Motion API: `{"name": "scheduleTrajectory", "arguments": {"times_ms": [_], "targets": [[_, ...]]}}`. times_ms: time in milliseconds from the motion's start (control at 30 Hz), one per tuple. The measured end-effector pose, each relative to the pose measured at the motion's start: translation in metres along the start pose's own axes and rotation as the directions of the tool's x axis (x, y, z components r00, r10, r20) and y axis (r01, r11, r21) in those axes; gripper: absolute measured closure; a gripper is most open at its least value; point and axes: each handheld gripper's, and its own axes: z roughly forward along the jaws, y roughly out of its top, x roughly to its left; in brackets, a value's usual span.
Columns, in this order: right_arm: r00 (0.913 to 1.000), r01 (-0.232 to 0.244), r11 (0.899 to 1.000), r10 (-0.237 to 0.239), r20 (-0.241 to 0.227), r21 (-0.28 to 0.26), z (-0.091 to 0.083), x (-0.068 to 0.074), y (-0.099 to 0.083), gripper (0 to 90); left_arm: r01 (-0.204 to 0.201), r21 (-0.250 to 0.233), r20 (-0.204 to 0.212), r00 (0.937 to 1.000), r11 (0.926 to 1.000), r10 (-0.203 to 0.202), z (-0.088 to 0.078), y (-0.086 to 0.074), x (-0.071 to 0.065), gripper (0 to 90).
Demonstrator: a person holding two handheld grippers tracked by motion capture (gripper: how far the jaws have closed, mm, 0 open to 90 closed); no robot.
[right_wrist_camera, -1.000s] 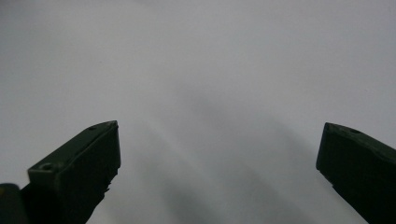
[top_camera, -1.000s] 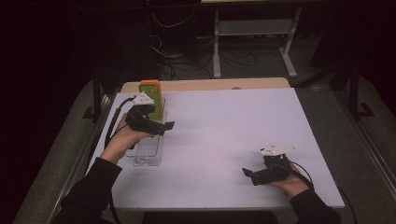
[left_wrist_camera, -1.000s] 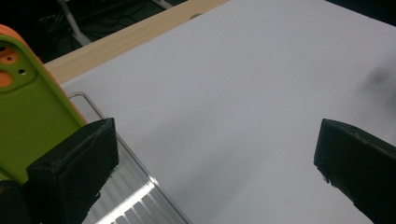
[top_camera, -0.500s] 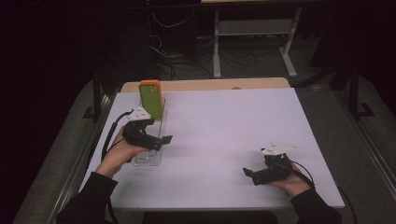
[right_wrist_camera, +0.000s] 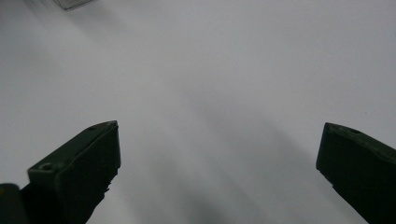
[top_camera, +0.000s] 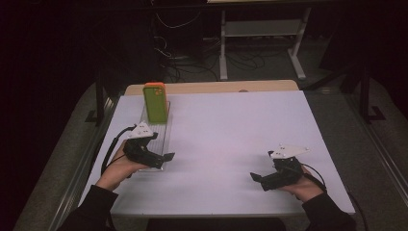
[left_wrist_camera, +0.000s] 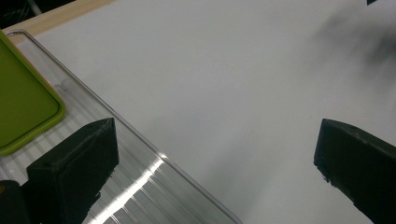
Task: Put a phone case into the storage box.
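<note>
A green phone case [top_camera: 155, 102] with an orange rim stands upright at the far end of a clear ribbed rack [top_camera: 161, 137] on the left of the white table. My left gripper [top_camera: 166, 156] hovers open over the rack's near end, a hand's length short of the case and holding nothing. In the left gripper view the case [left_wrist_camera: 23, 107] sits at far left on the rack [left_wrist_camera: 140, 186], and the left gripper [left_wrist_camera: 215, 154] has its jaws wide apart. My right gripper [top_camera: 255, 178] rests open near the front right, empty, above bare table in its own view [right_wrist_camera: 219, 158].
The white sheet [top_camera: 231, 130] covers the table, with a wooden strip [top_camera: 216, 87] along its far edge. Beyond it are a white desk frame [top_camera: 260, 43] and cables on a dark floor. A corner of the rack [right_wrist_camera: 72, 3] peeks in at the top of the right gripper view.
My left gripper has let go of the green case and drawn back toward the person. The case stays upright in the rack. The right gripper has not moved.
</note>
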Motion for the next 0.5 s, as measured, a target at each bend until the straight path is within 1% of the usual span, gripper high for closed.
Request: {"name": "scheduleTrajectory", "arguments": {"times_ms": [100,167,267,300,333,367,400,433,467,500], "targets": [[1.0000,-0.002,1.000,0.002,0.000,-0.002,-0.002,-0.001,0.002,0.0,-0.020,0.006,0.004,0.9998,0.9998,0.020,-0.001,-0.006,-0.001,0.0],[1.0000,0.001,1.000,-0.001,-0.001,-0.005,-0.003,-0.001,0.003,0.0,-0.009,0.000,0.013,0.9999,1.0000,0.009,-0.001,-0.009,-0.002,0.0],[1.0000,0.000,1.000,0.000,0.000,-0.009,-0.005,-0.001,0.005,0.0,-0.019,-0.004,0.010,0.9998,0.9998,0.019,-0.003,-0.013,-0.003,0.0],[1.0000,0.006,1.000,-0.006,0.001,-0.012,-0.006,-0.001,0.006,0.0,-0.005,-0.011,0.011,0.9999,0.9999,0.005,-0.004,-0.015,-0.004,0.0],[1.0000,0.005,1.000,-0.005,0.000,-0.012,-0.006,-0.001,0.006,0.0,-0.015,-0.009,0.008,0.9998,0.9998,0.016,-0.005,-0.016,-0.003,0.0],[1.0000,0.006,1.000,-0.006,-0.001,-0.013,-0.007,-0.001,0.007,0.0,-0.003,-0.020,0.008,1.0000,0.9998,0.003,-0.005,-0.017,-0.004,0.0],[1.0000,0.008,1.000,-0.008,0.001,-0.015,-0.008,-0.001,0.008,0.0,-0.011,-0.017,0.008,0.9999,0.9998,0.012,-0.006,-0.018,-0.004,0.0],[1.0000,0.002,1.000,-0.002,-0.001,-0.014,-0.008,-0.001,0.008,0.0,-0.002,-0.027,0.007,1.0000,0.9996,0.002,-0.006,-0.020,-0.005,0.0],[1.0000,0.002,1.000,-0.002,-0.003,-0.011,-0.009,-0.001,0.008,0.0,-0.011,-0.019,0.007,0.9999,0.9998,0.011,-0.006,-0.021,-0.004,0.0],[1.0000,0.005,1.000,-0.005,-0.003,-0.011,-0.009,-0.001,0.008,0.0,-0.010,-0.023,0.009,0.9999,0.9997,0.010,-0.006,-0.022,-0.005,0.0]]}}
